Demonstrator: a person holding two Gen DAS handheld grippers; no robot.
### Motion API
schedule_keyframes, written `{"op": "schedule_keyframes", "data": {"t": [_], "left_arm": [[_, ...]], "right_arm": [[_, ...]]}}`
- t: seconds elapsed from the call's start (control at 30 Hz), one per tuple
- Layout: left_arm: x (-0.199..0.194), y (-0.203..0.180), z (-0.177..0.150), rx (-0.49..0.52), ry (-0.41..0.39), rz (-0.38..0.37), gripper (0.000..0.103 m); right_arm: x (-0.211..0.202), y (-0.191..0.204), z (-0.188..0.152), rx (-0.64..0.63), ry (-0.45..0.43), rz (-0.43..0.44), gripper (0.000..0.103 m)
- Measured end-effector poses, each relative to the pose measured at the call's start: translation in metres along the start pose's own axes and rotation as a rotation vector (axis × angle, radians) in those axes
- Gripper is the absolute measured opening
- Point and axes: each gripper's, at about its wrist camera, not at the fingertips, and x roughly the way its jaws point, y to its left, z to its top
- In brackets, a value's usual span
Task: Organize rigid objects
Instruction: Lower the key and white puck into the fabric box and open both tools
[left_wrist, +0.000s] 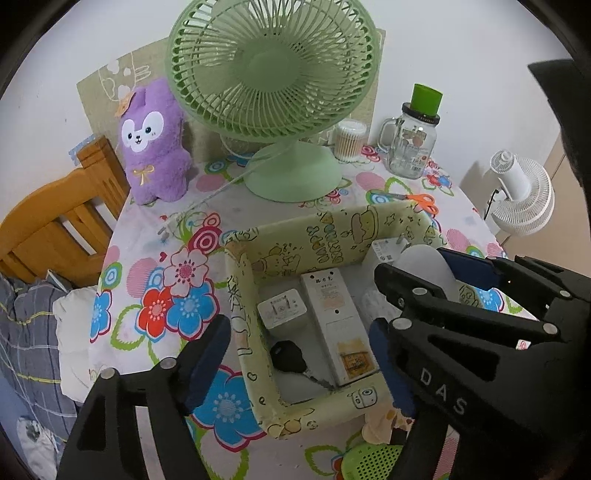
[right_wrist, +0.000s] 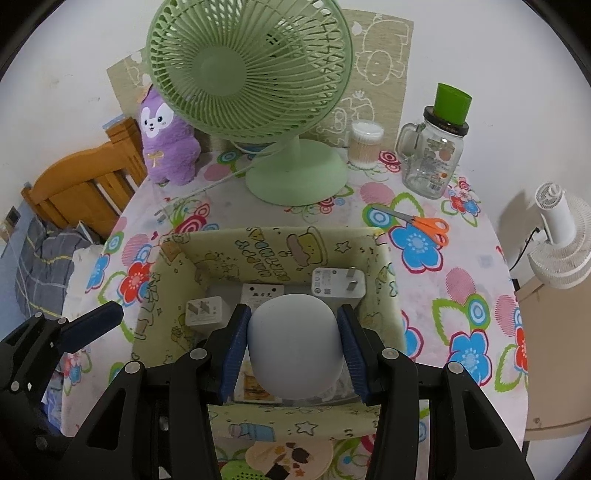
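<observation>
My right tongs (right_wrist: 293, 343) hold a white rounded object (right_wrist: 294, 347) over the fabric bin (right_wrist: 266, 245), ready to lower and release; left tongs (left_wrist: 295, 365) wide beside it.

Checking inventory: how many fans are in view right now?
2. A green fan stands on the table behind the storage box; a white fan sits off the table's right edge.

A pale grey, smooth, rounded object (right_wrist: 294, 343) sits clamped between two blue pads over a yellow-green cartoon-printed fabric bin (right_wrist: 255, 243). Inside the bin lie a long white box (left_wrist: 334, 325), a white plug adapter (right_wrist: 338, 286), a smaller white charger (left_wrist: 282, 308), and a black key (left_wrist: 290, 356).
</observation>
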Motion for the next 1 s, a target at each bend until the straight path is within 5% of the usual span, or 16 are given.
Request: {"op": "schedule_keyframes", "data": {"t": [0.43,0.5,0.6,1.0], "left_arm": [[0.011,0.011,-0.013,0.029,0.085,-0.010,0.084],[0.011,0.013,-0.015,0.031,0.090,-0.017,0.084],[0.007,0.014,-0.017,0.034,0.085,-0.020,0.084],[-0.004,0.006,-0.022,0.049,0.068,-0.021,0.084]], "right_arm": [[0.009,0.023,-0.014,0.030,0.051,0.078,0.052],[0.009,0.024,-0.015,0.029,0.053,0.100,0.055],[0.008,0.026,-0.016,0.039,0.056,0.115,0.074],[-0.007,0.019,-0.025,0.041,0.041,0.073,0.083]]}}
